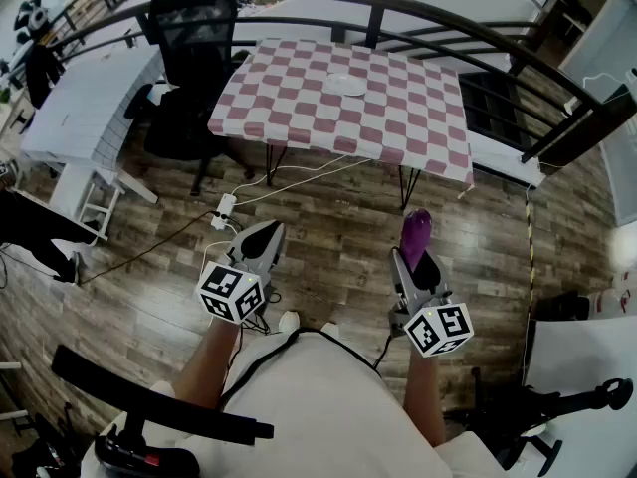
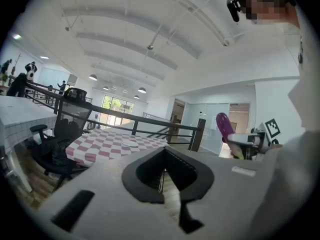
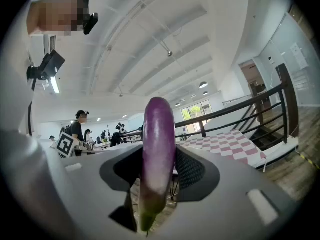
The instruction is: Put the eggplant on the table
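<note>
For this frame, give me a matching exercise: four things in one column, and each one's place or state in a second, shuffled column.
Things:
1. eggplant
2. white plate
3. black office chair
4. left gripper

Places or states:
A. on the floor beside the table's left edge in the head view
B. gripped between the jaws of the right gripper
C. lying on the checkered table
D. nothing between its jaws

Pairs: 1-B, 2-C, 3-A, 4-D
</note>
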A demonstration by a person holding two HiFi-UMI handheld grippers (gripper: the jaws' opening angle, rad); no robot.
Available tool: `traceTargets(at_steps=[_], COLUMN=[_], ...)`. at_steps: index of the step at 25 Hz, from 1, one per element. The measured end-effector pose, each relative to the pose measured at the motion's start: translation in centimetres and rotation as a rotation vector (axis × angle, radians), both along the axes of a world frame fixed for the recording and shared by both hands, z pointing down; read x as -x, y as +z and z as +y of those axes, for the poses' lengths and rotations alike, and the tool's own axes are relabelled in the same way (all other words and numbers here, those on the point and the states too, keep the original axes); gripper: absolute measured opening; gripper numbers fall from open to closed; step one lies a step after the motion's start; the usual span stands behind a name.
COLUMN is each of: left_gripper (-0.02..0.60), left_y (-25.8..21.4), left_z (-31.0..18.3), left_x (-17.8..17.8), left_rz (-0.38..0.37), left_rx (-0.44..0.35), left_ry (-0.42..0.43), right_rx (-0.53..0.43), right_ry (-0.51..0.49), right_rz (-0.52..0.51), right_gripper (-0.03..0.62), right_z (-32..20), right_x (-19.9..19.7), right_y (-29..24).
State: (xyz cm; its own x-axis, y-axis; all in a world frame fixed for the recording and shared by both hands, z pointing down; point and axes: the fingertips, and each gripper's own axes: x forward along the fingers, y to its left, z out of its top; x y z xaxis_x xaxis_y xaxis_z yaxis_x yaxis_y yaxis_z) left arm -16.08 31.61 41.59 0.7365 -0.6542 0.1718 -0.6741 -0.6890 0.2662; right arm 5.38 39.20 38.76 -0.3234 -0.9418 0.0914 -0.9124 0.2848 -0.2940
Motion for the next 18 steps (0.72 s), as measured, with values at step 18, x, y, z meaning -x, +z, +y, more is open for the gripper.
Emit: traceTargets(at_steps=[18], left_gripper=[0.005], left_y=[0.2], left_z=[0.4], left_x=[4.4], left_rz=[0.02], left_rx=[0.018], left_ry=[0.041], right_rx=[0.017], right_ry=[0.061], right_rz=[-0.001], right_gripper=[0.202], right_z=[1.2], right_x=[3.5], right_y=[-0.2])
